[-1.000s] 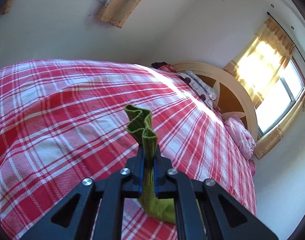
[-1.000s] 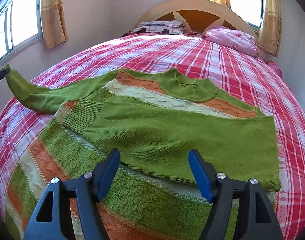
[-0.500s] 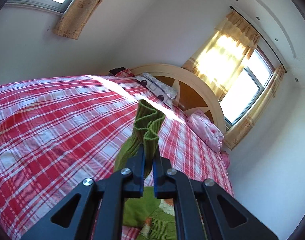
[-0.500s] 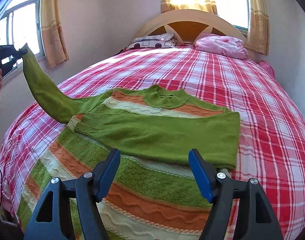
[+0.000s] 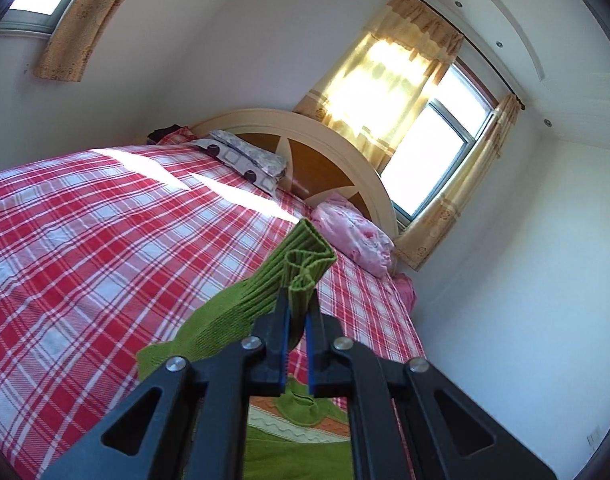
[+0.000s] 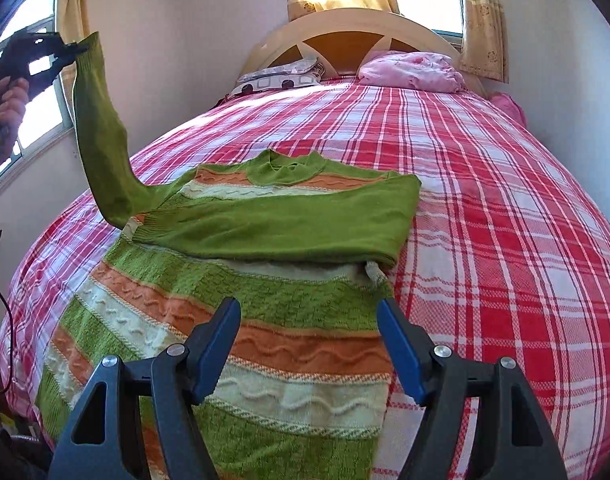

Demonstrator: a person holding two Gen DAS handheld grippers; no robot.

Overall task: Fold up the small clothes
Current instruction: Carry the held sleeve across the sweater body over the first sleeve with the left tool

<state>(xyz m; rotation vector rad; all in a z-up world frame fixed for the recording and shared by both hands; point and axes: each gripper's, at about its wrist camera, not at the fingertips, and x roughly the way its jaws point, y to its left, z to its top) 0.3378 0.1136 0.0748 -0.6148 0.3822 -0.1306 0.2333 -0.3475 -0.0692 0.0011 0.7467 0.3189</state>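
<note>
A green, orange and cream striped sweater (image 6: 241, 320) lies on the red plaid bed (image 6: 485, 208), one green sleeve folded flat across its chest (image 6: 289, 224). My left gripper (image 5: 298, 300) is shut on the ribbed cuff of the other green sleeve (image 5: 305, 256). In the right wrist view that left gripper (image 6: 71, 51) holds the sleeve (image 6: 101, 148) high above the bed's left side, a hand behind it. My right gripper (image 6: 309, 320) hovers open over the sweater's lower part, nothing between its fingers.
A curved wooden headboard (image 6: 345, 28) stands at the far end with a grey patterned pillow (image 6: 281, 78) and a pink pillow (image 6: 413, 70). Curtained windows (image 5: 429, 152) are behind and to the left. A black cable (image 6: 5, 320) hangs at the bed's left edge.
The left gripper has lifted the sleeve cuff up from the bed and swung it toward the sweater. The right gripper has drawn back toward the hem, still open.
</note>
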